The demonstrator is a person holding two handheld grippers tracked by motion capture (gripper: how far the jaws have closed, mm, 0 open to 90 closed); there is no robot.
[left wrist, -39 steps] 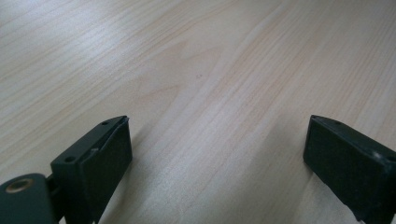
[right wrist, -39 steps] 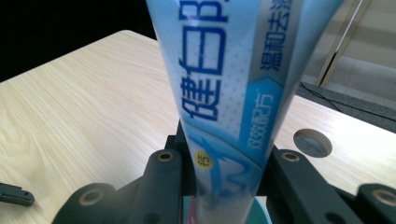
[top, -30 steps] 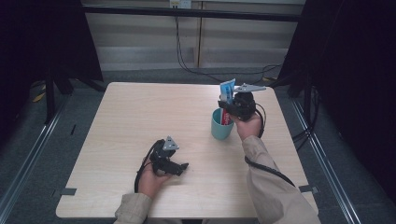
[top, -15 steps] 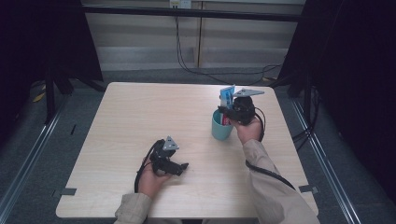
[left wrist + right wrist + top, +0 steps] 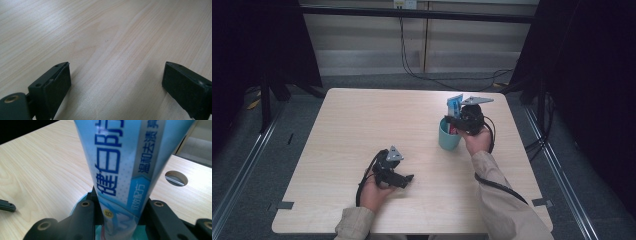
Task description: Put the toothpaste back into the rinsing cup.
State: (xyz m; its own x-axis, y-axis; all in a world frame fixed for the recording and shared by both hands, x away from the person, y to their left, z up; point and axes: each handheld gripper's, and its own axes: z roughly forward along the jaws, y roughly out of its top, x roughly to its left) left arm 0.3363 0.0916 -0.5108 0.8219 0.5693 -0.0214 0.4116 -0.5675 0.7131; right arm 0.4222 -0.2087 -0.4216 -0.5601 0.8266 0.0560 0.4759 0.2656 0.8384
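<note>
- Blue-and-white toothpaste tube (image 5: 125,162) stands upright between my right tongs (image 5: 120,220), its long axis running straight up from the jaws, lower end down in the teal cup (image 5: 449,136)
- From above I see the tube's (image 5: 454,104) flat top poking up beside the right tongs (image 5: 460,121), which sit over the cup's rim near the table's (image 5: 362,120) far right part
- Right jaws have just been opening a little; they flank the tube closely, and I read the pads as touching it, so I call it a loosening grip on the tube
- Coming move, as I judge it, turns on that vertical line: tube goes straight down into the cup, or comes straight up out
- Left tongs (image 5: 398,178) rest well apart from the cup, jaws spread wide, nothing between them
- Right gripper view gives me the tube's print and a round cable hole (image 5: 176,178) in the tabletop; high view gives me the cup's place
- Left gripper view shows bare pale wood grain between its jaws
</note>
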